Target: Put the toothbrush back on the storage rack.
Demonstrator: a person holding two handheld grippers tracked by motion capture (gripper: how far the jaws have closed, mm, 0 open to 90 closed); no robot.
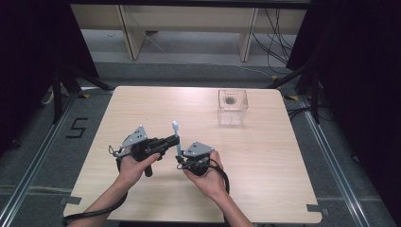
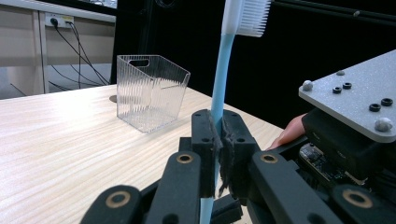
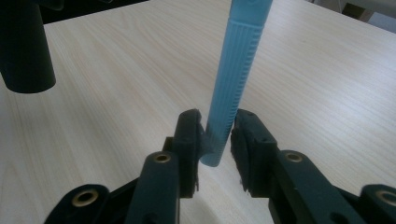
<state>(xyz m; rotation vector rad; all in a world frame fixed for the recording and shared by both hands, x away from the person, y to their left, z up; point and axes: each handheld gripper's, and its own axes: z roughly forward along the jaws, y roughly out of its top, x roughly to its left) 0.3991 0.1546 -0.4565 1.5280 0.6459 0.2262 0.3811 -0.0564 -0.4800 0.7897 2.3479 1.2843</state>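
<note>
Left gripper [image 2: 217, 140] clamped tight on the blue toothbrush [image 2: 218, 88], brush head up; right gripper [image 3: 217, 135] jaws parted around its handle end, well short of the clear basket [image 1: 232, 107]

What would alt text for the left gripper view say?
Two black jaws of the left gripper clamp a blue toothbrush upright, bristles at top. Behind stands a clear plastic basket on the wooden table.

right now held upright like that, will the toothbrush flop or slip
Probably stiff: the toothbrush stands straight above the left tool without bending. Likely light, being thin plastic. Its ribbed handle should resist slipping, though the right tool looks open around its end.
</note>
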